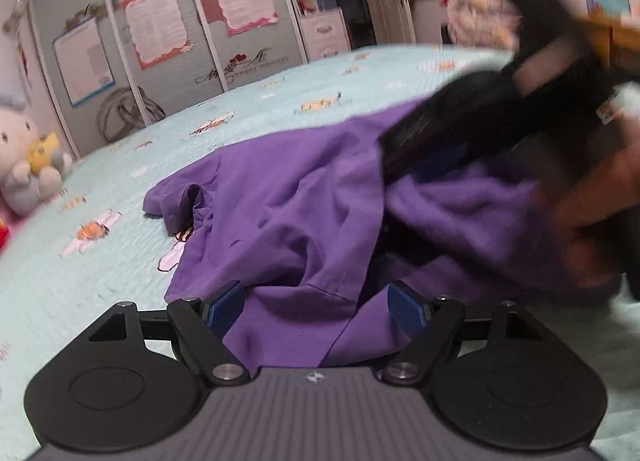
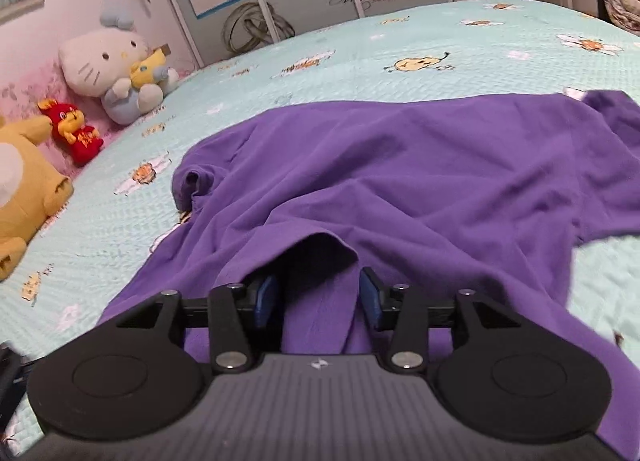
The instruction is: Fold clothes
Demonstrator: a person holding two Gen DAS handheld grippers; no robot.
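While the purple shirt (image 2: 420, 173) lies rumpled on the bed (image 2: 360, 57), both grippers sit at its near edge. Left gripper (image 1: 316, 311): blue fingers (image 1: 224, 309) spread wide, a loose flap of hem draped between them, not pinched. Right gripper (image 2: 318, 299): fingers (image 2: 266, 297) also apart, a fold of cloth tented over and hanging through the gap; pads don't look pressed on it. In the left wrist view the right gripper (image 1: 424, 149) is a dark motion-blurred shape above the shirt's right side, with the person's hand (image 1: 592, 197) behind it; can't tell its finger state from there. One sleeve (image 2: 192, 185) is bunched at the shirt's left edge. Bed cover is pale teal with a daisy print. White cat plush (image 2: 108, 69), small red plush (image 2: 76, 133) and yellow plush (image 2: 24, 189) sit along the pink wall, well apart from the shirt.
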